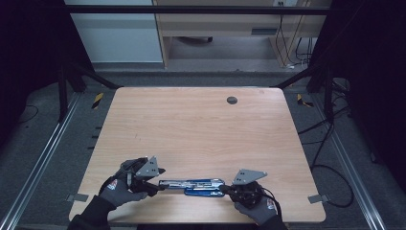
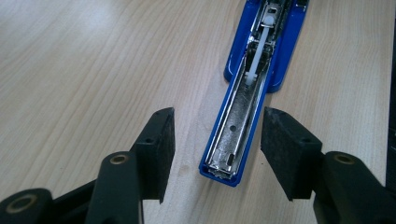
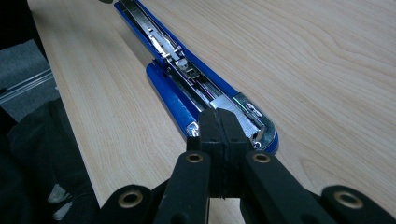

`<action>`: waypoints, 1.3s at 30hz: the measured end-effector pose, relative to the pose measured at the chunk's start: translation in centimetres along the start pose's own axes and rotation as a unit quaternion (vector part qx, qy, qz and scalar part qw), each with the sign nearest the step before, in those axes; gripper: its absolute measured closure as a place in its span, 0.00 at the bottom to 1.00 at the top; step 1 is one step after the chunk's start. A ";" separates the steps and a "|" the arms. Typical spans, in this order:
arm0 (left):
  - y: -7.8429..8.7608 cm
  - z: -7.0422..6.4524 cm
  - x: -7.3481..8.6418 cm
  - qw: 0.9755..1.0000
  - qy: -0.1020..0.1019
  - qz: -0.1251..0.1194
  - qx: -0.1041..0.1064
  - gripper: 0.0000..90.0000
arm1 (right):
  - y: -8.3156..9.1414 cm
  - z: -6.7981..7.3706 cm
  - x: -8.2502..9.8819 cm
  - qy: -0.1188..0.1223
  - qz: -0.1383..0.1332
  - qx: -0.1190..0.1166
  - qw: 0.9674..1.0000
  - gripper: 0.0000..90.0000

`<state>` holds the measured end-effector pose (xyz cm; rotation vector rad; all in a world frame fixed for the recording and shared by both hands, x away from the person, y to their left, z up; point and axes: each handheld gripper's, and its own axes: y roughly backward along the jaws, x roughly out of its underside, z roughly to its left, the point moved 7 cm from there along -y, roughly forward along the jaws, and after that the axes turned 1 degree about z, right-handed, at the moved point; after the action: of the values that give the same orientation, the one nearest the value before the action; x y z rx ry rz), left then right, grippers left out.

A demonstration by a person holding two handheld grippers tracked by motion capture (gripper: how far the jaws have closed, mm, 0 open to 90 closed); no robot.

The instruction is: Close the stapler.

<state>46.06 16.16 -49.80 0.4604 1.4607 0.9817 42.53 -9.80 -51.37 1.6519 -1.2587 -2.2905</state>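
1. The stapler (image 1: 191, 185) lies opened flat near the worktop's (image 1: 191, 124) near edge, between both grippers.
2. The left gripper (image 2: 217, 144) gapes wide around the stapler's tip, pads clear of it.
3. The right gripper (image 3: 220, 122) is closed tight, its tips at the stapler's other end.

A light wooden desk (image 1: 201, 129) with rounded corners carries the work, its grain running lengthwise. Far ahead of the jaws, near the desk's back edge, sits a small round dark grommet (image 1: 232, 100). Grey carpeted floor (image 1: 72, 143) surrounds the desk, with metal rails (image 1: 40, 158) to either side. Black cables (image 1: 330, 158) loop on the floor to the right, and a pale wooden cabinet (image 1: 215, 24) stands beyond.
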 end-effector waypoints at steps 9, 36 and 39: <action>-0.8 -0.3 0.9 1.000 -0.008 0.011 0.008 0.50 | -0.5 0.3 0.4 0.001 0.010 -0.009 1.000 1.00; -2.8 0.0 2.6 1.000 0.011 0.007 0.023 0.56 | -1.3 0.3 1.1 0.002 0.024 -0.016 1.000 1.00; -2.6 0.0 2.2 1.000 0.008 0.001 0.024 0.55 | -1.4 0.2 1.1 0.004 0.025 -0.016 1.000 1.00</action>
<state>46.41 16.41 -53.20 0.4892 1.5009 0.9560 42.42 -9.24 -53.13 1.6001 -1.2395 -2.2604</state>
